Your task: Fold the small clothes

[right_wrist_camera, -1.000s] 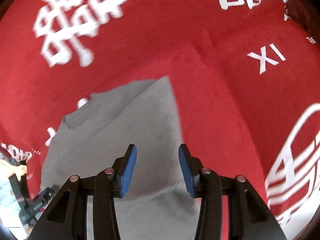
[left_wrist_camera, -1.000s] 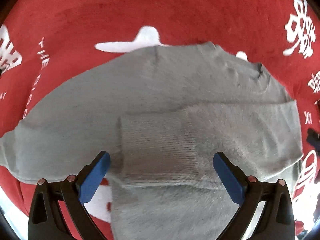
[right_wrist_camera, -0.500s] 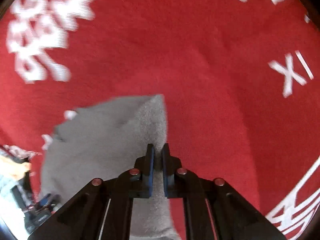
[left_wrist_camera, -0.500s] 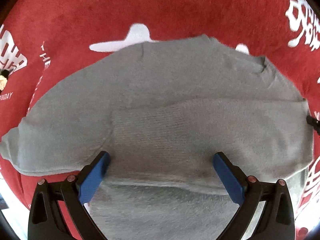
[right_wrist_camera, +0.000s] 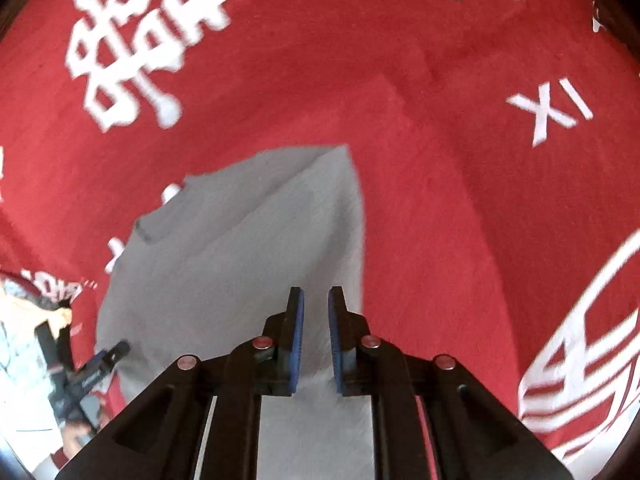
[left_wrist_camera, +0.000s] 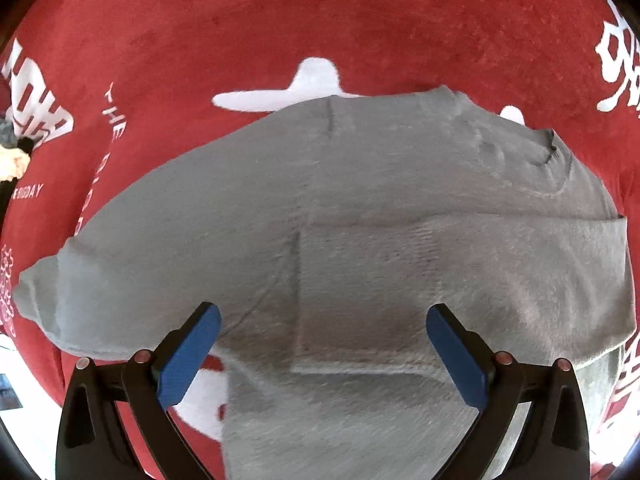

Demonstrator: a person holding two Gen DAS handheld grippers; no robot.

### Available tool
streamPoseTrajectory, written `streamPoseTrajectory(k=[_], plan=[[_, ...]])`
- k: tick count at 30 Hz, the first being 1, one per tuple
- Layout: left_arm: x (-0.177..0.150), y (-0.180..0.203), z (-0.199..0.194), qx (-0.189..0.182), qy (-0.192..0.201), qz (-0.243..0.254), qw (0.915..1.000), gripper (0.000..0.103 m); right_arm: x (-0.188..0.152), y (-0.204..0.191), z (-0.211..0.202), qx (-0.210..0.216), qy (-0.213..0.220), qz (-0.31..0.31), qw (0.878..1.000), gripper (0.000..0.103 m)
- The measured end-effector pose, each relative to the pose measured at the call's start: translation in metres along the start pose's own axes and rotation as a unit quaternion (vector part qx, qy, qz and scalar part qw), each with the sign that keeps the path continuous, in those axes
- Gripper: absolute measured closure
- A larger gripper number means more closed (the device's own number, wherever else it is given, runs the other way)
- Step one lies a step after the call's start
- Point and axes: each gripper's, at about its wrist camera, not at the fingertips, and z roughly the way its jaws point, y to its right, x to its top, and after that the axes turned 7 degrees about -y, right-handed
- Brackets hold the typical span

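Left gripper [left_wrist_camera: 322, 322] hangs over the grey knitted sweater [left_wrist_camera: 320, 220], jaws flung wide, blue pads [left_wrist_camera: 188, 354] well apart and nothing pinched between them; whether the tips brush the knit below cannot be told from this angle. Over to the right gripper [right_wrist_camera: 316, 300]: its jaws have just been opening a touch after a hard close, and now stand at a narrow slit, blue pads nearly parallel. Grey fabric shows through that slit and runs down between the black finger frames, but whether the pads actually press on it is hard to make out; no cloth is seen bunched at the tips. Moving outward, the sweater lies flat on the red blanket [left_wrist_camera: 280, 40], a sleeve [left_wrist_camera: 460, 280] folded across the body with its ribbed cuff lying between the left pads, the neckline [left_wrist_camera: 548, 152] up at the right. The garment's lower part is cut off by the frame's bottom edge. In the right wrist view only one corner of the sweater [right_wrist_camera: 248, 248] shows, its edge running just beside the right tips, motion blur softening the weave. White printed characters [right_wrist_camera: 148, 40] scatter over the blanket, several cropped by the fisheye rim. At that view's lower left, the left gripper [right_wrist_camera: 96, 368] and a hand are small and blurred.
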Motion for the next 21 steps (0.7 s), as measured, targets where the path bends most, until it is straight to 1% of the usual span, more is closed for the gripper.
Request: streamPoseTrajectory(k=[3, 6, 9, 12, 17, 18, 21], plan=[[-0.007, -0.006, -0.004, 0.006, -0.001, 0.008, 0.9999, 0.000, -0.019, -0.012, 0.007, 0.021, -0.013, 0.012, 1.000, 0.084], [-0.012, -0.015, -0.003, 0.005, -0.005, 0.008, 0.9999, 0.000, -0.041, -0.030, 0.018, 0.030, -0.032, 0.008, 0.999, 0.084], [-0.016, -0.021, -0.004, -0.002, -0.011, 0.002, 0.9999, 0.000, -0.059, -0.053, 0.027, 0.024, -0.051, -0.025, 0.998, 0.084], [-0.022, -0.031, -0.004, -0.008, -0.018, -0.003, 0.9998, 0.000, -0.074, -0.086, 0.043, 0.011, -0.075, -0.070, 0.995, 0.084], [-0.032, -0.048, -0.004, -0.022, -0.029, -0.015, 0.9992, 0.000, -0.088, -0.131, 0.066, -0.005, -0.101, -0.119, 0.988, 0.083], [-0.035, -0.054, -0.004, -0.027, -0.031, -0.021, 0.9989, 0.000, -0.089, -0.140, 0.072, -0.005, -0.105, -0.125, 0.987, 0.079], [-0.040, -0.076, -0.002, -0.040, -0.036, -0.042, 0.9977, 0.000, -0.099, -0.158, 0.079, -0.011, -0.118, -0.147, 0.982, 0.059]])
